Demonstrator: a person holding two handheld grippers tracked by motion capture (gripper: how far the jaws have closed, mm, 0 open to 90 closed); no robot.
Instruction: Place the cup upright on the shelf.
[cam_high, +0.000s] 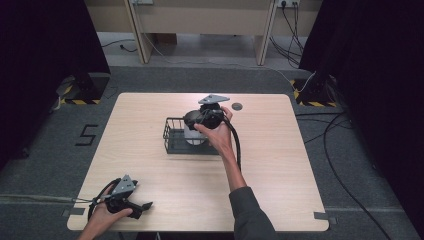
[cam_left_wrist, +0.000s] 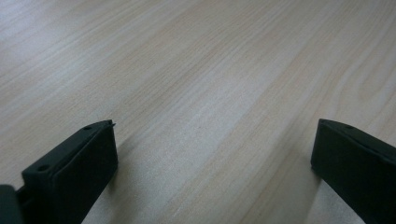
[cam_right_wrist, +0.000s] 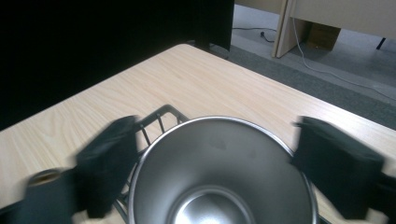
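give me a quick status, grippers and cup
Left gripper open, low at the table's near edge. Right gripper open, jaws either side of the steel cup in the wire basket. Nothing blocking.

R gripper (cam_right_wrist: 212, 161) jaws flank steel cup (cam_right_wrist: 219, 186), maybe touching.

The wire basket (cam_high: 176, 135) holding a steel cup (cam_right_wrist: 219, 177) blocks the bench (cam_high: 270, 170) centre; broad bare wood lies toward every edge.

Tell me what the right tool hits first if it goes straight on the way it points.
Probably the steel cup in the wire basket: the right tool has its jaws open on either side of the rim, though depth is unclear.
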